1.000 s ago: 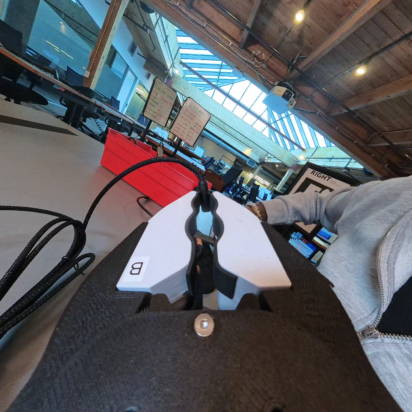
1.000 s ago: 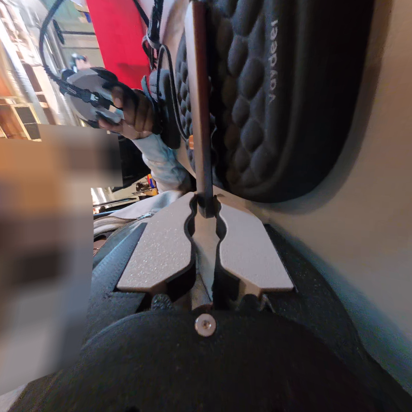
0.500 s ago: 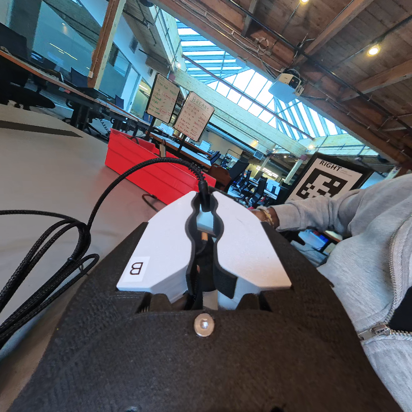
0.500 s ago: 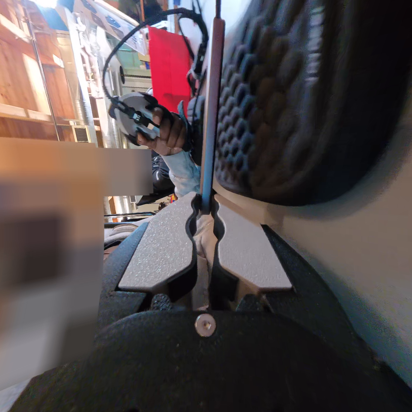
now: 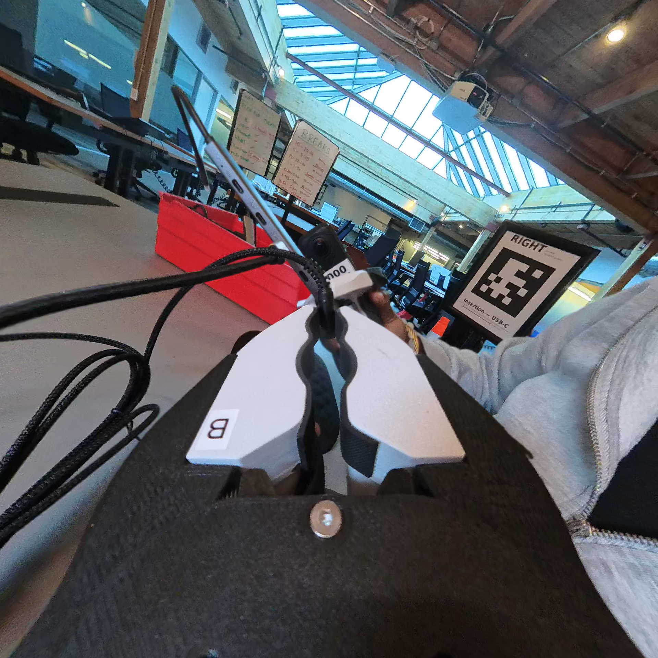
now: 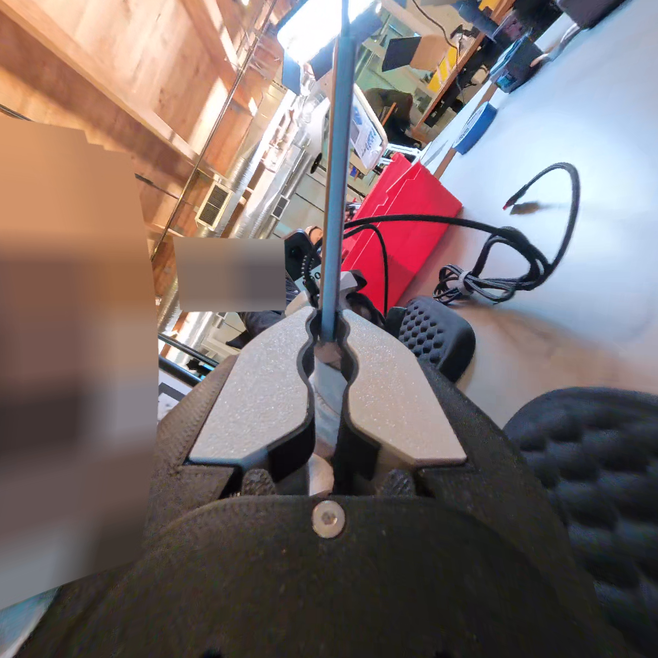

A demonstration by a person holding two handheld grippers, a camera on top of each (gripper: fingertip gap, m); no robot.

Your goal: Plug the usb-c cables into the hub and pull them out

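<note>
My left gripper [image 5: 325, 320] is pinching the black braided USB-C cable [image 5: 106, 290] right at its plug, tip up against the slim grey metal hub [image 5: 245, 199]. My right gripper [image 6: 327, 322] is clamped on that hub [image 6: 333, 213], held off the pale grey table [image 6: 587, 106] near the red plastic bin [image 5: 220, 260].

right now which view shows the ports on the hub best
The left wrist view: the hub is turned side-on, so the row of port slots along its edge shows. In the right wrist view the hub is seen edge-on as a thin grey strip rising from the right claw, with no ports visible.
</note>
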